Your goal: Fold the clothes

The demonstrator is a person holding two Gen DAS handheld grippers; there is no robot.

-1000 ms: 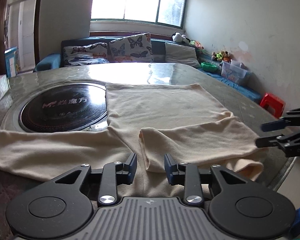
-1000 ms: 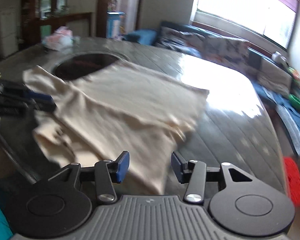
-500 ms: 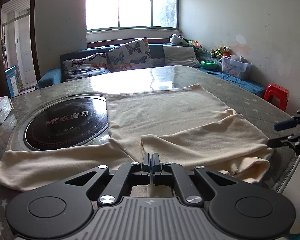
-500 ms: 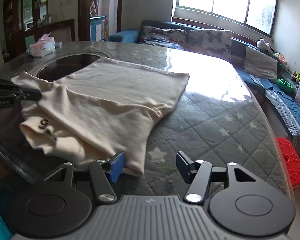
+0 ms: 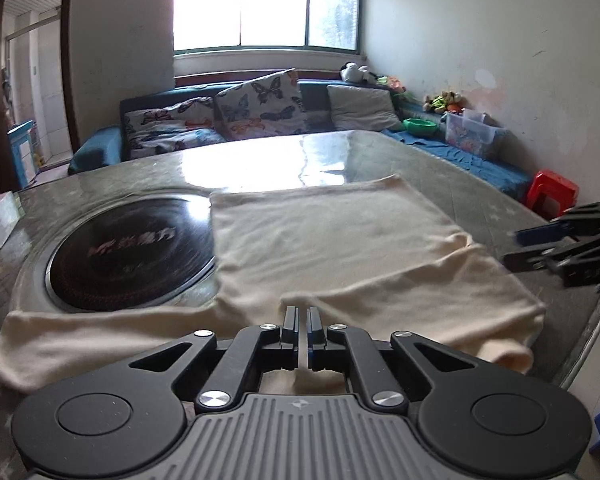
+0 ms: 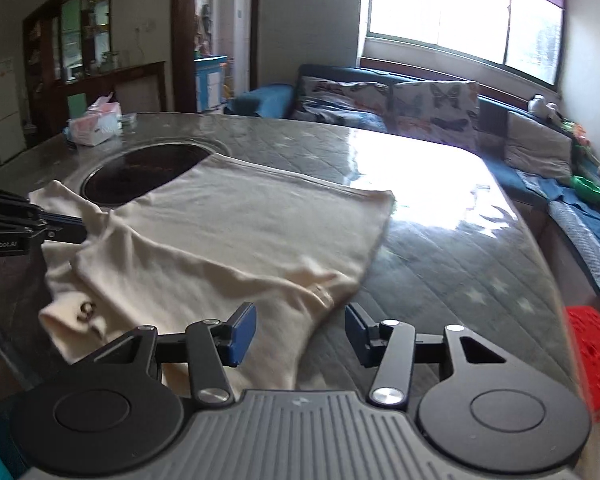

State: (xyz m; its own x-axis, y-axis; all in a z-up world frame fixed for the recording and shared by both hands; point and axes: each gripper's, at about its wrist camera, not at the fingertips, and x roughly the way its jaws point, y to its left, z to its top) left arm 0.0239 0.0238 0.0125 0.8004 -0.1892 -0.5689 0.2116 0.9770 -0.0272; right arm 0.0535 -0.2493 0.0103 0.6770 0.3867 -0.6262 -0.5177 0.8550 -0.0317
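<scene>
Two grippers work a cream shirt (image 5: 340, 240) lying flat on the table (image 6: 440, 240): left gripper (image 5: 301, 318) pinched on its near fold, right gripper (image 6: 300, 322) just narrowing, fingers apart over a sleeve. Beyond lies a hotplate (image 5: 128, 248).

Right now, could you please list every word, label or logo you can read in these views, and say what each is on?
"GenRobot.AI": on the side of the left gripper, white print.
Light lettering on the black round hob: too blurred to read.
Small dark mark on the cream shirt near its neck: unreadable.
Tissue box: print too small.
</scene>
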